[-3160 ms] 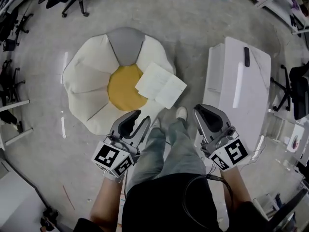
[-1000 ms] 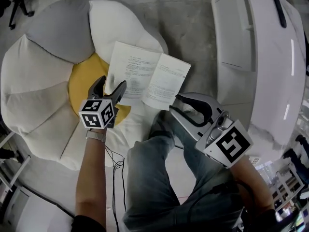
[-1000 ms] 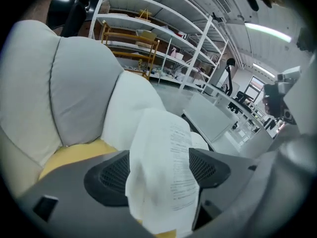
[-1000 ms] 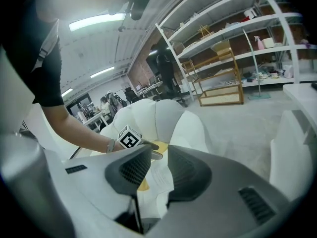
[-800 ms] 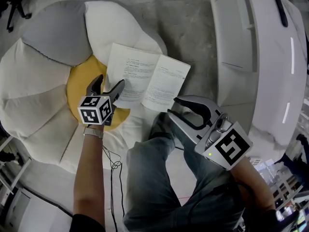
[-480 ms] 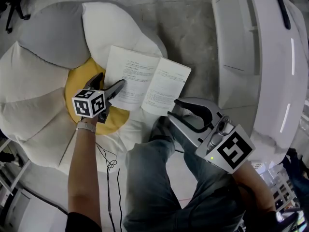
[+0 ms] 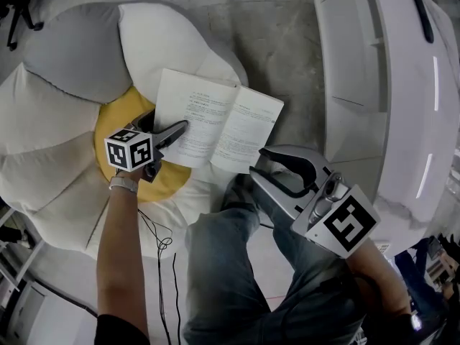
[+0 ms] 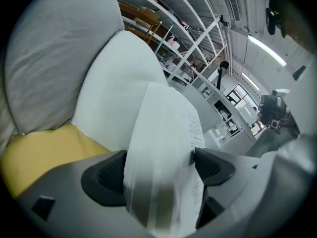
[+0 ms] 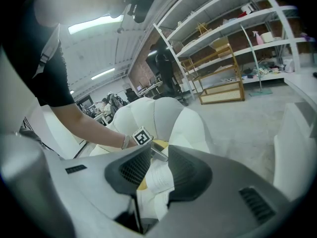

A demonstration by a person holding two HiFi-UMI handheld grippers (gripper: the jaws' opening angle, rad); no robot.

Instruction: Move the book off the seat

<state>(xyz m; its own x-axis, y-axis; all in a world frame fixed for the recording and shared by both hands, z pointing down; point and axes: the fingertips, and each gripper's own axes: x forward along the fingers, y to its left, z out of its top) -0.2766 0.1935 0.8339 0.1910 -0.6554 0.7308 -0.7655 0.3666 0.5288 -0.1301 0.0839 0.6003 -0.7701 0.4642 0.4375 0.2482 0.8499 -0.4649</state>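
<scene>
An open white book (image 7: 215, 121) lies on the right side of a flower-shaped bean-bag seat (image 7: 50, 157), half over its yellow centre (image 7: 104, 131). My left gripper (image 7: 167, 119) sits at the book's left edge. Its jaws have just been opening and stand wide. In the left gripper view the book's page (image 8: 168, 133) rises between the left gripper's (image 8: 158, 170) pads, which do not press on it. My right gripper (image 7: 257, 162) hovers above the person's knee, to the right of the seat. Its jaws stand a little apart around nothing. Through the right gripper's (image 9: 157, 162) gap the book (image 9: 158, 180) shows farther off.
A white table (image 7: 388, 92) stands at the right with a dark slim object (image 7: 422, 16) on it. Bare concrete floor (image 7: 280, 42) lies between seat and table. The person's jeans-clad legs (image 7: 237, 264) stand below the book, and a thin cable (image 7: 162, 243) trails over the seat.
My left gripper has dropped and slid left onto the book's left edge, jaws wider, with the page now between them. The right gripper has stayed put. The book has not moved.
</scene>
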